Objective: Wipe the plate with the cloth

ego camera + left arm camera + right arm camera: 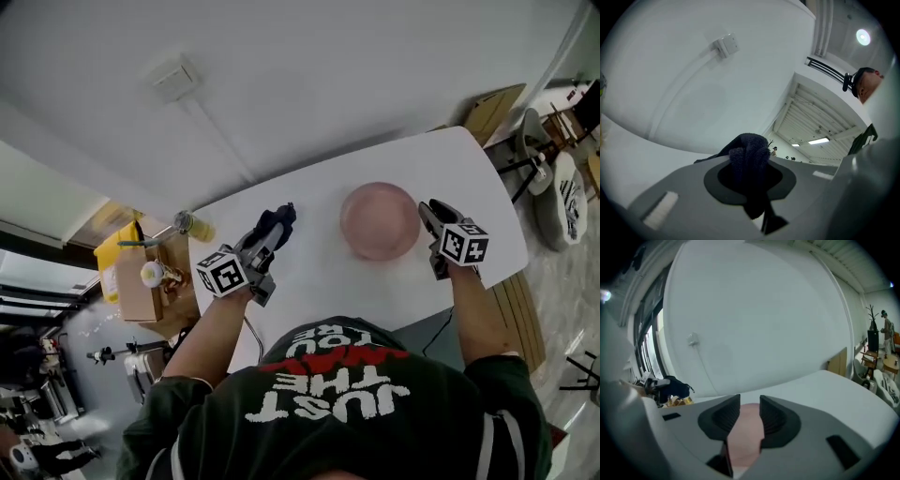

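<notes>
A round pink plate (380, 220) lies on the white table (309, 281). My left gripper (284, 217) hovers left of it, shut on a bunched dark blue cloth (272, 227). In the left gripper view the cloth (749, 154) fills the gap between the jaws and sticks out past the tips. My right gripper (429, 212) is at the plate's right rim, jaws apart and holding nothing. In the right gripper view the plate (745, 437) shows through the open gap of the right gripper (749, 411), below it.
A yellowish bottle (195, 225) lies at the table's left corner. Beside the table stands a cardboard box (139, 286) with small items on it. A wall socket (173, 80) sits on the wall behind. Chairs and small tables (562, 187) stand past the right end.
</notes>
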The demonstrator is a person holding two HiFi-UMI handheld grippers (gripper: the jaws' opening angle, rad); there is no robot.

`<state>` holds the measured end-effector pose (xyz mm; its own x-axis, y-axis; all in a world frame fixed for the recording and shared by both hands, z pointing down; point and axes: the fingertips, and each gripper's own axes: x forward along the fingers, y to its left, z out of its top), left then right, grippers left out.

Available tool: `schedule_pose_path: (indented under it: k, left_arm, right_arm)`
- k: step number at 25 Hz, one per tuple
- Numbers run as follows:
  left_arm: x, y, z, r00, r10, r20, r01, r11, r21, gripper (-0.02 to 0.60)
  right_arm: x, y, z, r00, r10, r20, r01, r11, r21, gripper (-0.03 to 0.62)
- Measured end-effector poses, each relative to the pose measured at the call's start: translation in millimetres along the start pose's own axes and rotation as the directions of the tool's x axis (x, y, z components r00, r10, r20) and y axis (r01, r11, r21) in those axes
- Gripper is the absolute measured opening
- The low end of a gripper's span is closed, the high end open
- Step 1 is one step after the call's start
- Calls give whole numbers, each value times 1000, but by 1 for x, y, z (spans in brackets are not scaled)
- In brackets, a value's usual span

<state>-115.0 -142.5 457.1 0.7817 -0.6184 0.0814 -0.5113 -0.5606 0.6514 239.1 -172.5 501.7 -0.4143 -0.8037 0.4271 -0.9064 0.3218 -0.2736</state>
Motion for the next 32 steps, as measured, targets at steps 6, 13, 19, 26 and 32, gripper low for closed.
schedule_pose_path:
  k: [6,13,19,26,32]
  left_arm:
    - [12,-21,18,998,-60,7,59,997,52,52]
    - [-13,-31,31,996,-90,-23,91,992,83,52]
    - [-38,-28,27,993,-110,-41,113,990,80,52]
    - [-37,-32,24,990,-136,-46,139,988,65,52]
    - [-35,-29,23,989,-138,-59,141,988,63,52]
  right_arm:
    - [-43,36,10,997,-26,73,28,999,-17,52]
    - [-81,88,-6,992,-95,78,95,995,0,6]
    - [-92,120,-21,989,-124,79,125,992,-16,5]
    - [-99,132,-11,988,-126,88,131,990,-49,5]
    - [-95,134,-15,988,-132,74,136,989,-54,5]
